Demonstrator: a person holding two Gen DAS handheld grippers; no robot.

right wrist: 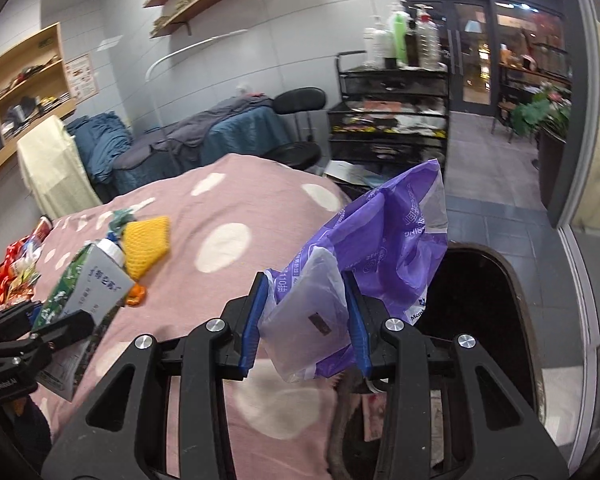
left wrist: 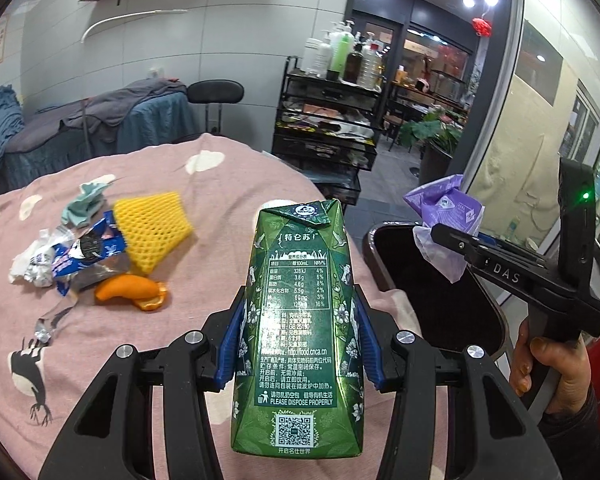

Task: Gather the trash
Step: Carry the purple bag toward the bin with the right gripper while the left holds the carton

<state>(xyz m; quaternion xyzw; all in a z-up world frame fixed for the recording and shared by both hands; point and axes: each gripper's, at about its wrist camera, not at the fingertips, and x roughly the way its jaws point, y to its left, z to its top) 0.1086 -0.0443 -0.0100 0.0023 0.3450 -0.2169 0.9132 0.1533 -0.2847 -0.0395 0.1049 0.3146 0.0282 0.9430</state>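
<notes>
Green carton [left wrist: 300,320] clamped upright in left gripper [left wrist: 298,344], above pink blanket [left wrist: 204,168]. Right gripper [right wrist: 302,316] pinches purple wrapper [right wrist: 380,232] beside dark bin [right wrist: 480,320]. Yellow foam net [left wrist: 152,232], orange peel [left wrist: 132,292], crumpled wrappers [left wrist: 72,252] lie on blanket.

Dim indoor ceiling spotlights, strong fisheye edge distortion, slight motion blur.

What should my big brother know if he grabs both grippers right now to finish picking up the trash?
Left gripper: fingers shut on the green milk carton, over the pink blanket.
Right gripper: fingers shut on the purple plastic wrapper, close to the dark bin.
Done: two pieces picked up, neither dropped in yet.
Left: bin both, then fetch the yellow foam net, orange peel, blue snack wrapper and crumpled tissues.
</notes>
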